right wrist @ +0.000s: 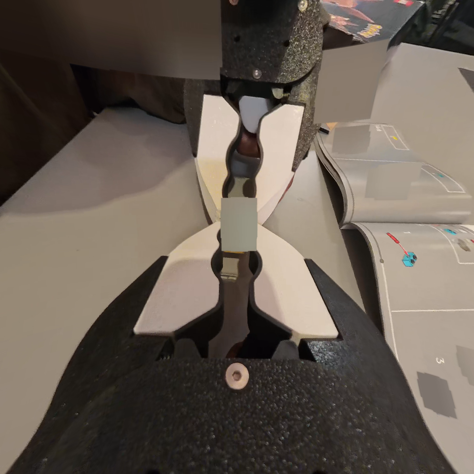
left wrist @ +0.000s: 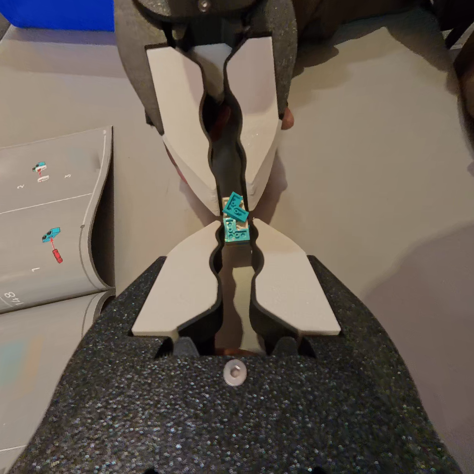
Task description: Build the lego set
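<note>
Two grippers meet tip to tip over the gray table (left wrist: pixel 359 179): the left gripper (left wrist: pixel 236 237) squeezes a teal block (left wrist: pixel 236 232), the right gripper (left wrist: pixel 234 205) pinches a teal corner piece (left wrist: pixel 234 206), and the open booklet (left wrist: pixel 51 218) lies at nine o'clock.

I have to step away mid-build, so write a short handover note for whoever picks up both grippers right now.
Left gripper: shut on the teal-and-tan assembly.
Right gripper: facing it tip to tip, shut on a teal L-shaped plate, tilted over the assembly's studs.
Instruction booklet: open on the table beside them.
Done: both parts picked up and brought together.
Left: level the plate, press it on, then follow the booklet.
</note>
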